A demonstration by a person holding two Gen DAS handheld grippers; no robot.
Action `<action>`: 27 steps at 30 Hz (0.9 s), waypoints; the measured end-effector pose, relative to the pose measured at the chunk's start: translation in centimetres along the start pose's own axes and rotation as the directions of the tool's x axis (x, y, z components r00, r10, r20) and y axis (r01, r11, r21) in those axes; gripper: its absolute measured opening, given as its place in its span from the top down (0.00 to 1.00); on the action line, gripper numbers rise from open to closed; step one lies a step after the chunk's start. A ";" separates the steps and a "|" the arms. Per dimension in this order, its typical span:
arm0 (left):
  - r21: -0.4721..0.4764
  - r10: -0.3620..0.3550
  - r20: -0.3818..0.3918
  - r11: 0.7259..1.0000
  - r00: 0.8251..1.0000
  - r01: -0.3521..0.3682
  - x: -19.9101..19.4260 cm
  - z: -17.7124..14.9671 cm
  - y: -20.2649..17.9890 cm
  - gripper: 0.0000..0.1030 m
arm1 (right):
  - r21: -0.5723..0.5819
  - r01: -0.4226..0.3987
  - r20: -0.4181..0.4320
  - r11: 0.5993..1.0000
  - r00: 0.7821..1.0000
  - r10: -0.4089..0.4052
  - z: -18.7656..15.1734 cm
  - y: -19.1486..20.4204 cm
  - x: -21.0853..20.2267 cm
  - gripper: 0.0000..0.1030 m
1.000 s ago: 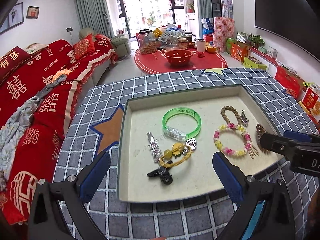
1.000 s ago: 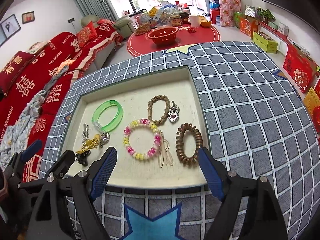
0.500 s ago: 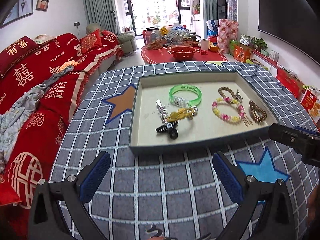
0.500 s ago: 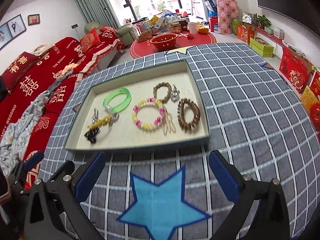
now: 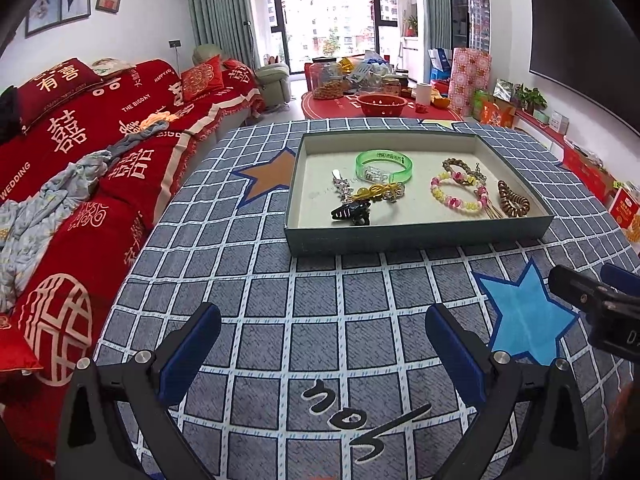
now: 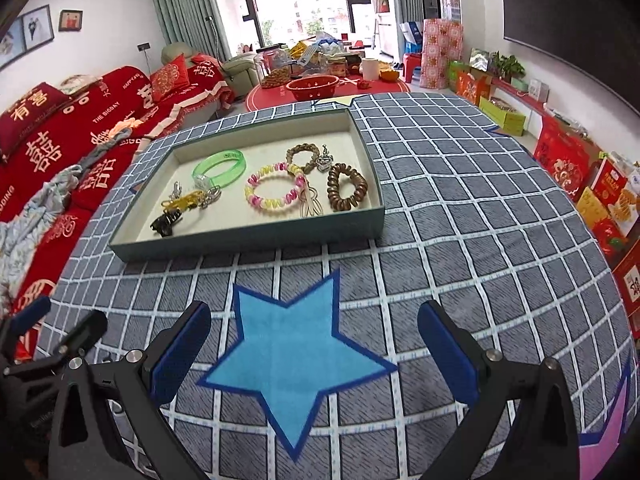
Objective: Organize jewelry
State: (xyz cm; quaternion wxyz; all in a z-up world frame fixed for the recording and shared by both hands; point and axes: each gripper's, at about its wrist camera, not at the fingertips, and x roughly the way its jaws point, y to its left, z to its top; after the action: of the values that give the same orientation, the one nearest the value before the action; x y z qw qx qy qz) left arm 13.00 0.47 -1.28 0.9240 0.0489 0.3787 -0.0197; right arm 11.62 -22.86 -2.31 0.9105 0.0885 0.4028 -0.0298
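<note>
Jewelry lies in a shallow grey-green tray (image 5: 416,238) on a round table (image 5: 320,300) covered with a blue grid-pattern cloth. Inside the tray, a green bangle (image 5: 383,165) sits toward the far side. Nearer and to its left lie a silver charm (image 5: 341,184), a yellow cord piece (image 5: 376,192) and a black hair clip (image 5: 352,213), bunched close together. To the right of the bangle a pink-and-yellow bead bracelet (image 5: 456,196) touches a braided brown bracelet (image 5: 460,169) carrying a silver heart pendant (image 6: 323,162). A brown coil hair tie (image 5: 513,202) rests at the tray's right end, just beside the bead bracelet, with a thin metal pin (image 6: 310,203) between them.

Both grippers hang over the cloth on the near side of the tray, well apart from it. The left gripper (image 5: 322,354) has its blue-padded jaws spread wide and holds nothing. The right gripper (image 6: 314,350) is likewise spread wide and empty, above a light blue star (image 6: 292,354) on the cloth. An orange star (image 5: 268,174) shows left of the tray.

Behind the table stand a red sofa (image 5: 80,152) and a low red table (image 5: 380,106) with a red bowl (image 5: 382,103) and jars.
</note>
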 end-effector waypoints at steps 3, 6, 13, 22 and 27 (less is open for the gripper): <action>-0.009 -0.009 -0.001 1.000 1.000 0.009 -0.3 -0.3 0.0 0.00 | -0.008 0.013 0.024 1.000 1.000 -0.013 -0.6 0.0 -0.6 0.00; -0.010 -0.012 0.004 1.000 1.000 0.012 -0.5 -0.5 -0.1 0.00 | -0.022 0.029 0.053 0.999 0.998 -0.027 -0.8 0.3 -1.2 0.00; -0.008 -0.021 0.022 1.000 1.000 0.021 -1.2 -0.6 -0.2 0.00 | -0.068 0.056 0.126 0.996 0.991 -0.047 -1.0 1.2 -2.9 0.00; -0.008 -0.019 0.038 1.000 0.999 0.020 -1.8 -0.6 -0.2 0.00 | -0.073 0.050 0.136 0.996 0.990 -0.040 -0.9 1.6 -3.4 0.00; -0.008 -0.019 0.039 1.000 0.999 0.019 -1.8 -0.6 -0.2 0.00 | -0.074 0.050 0.136 0.996 0.990 -0.040 -0.9 1.7 -3.5 0.00</action>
State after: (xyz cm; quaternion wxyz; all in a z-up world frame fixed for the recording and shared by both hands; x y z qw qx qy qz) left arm 11.23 0.32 -0.44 0.9311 0.0408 0.3613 -0.0276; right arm 8.79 -21.13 -0.05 0.9375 0.0417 0.3431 -0.0405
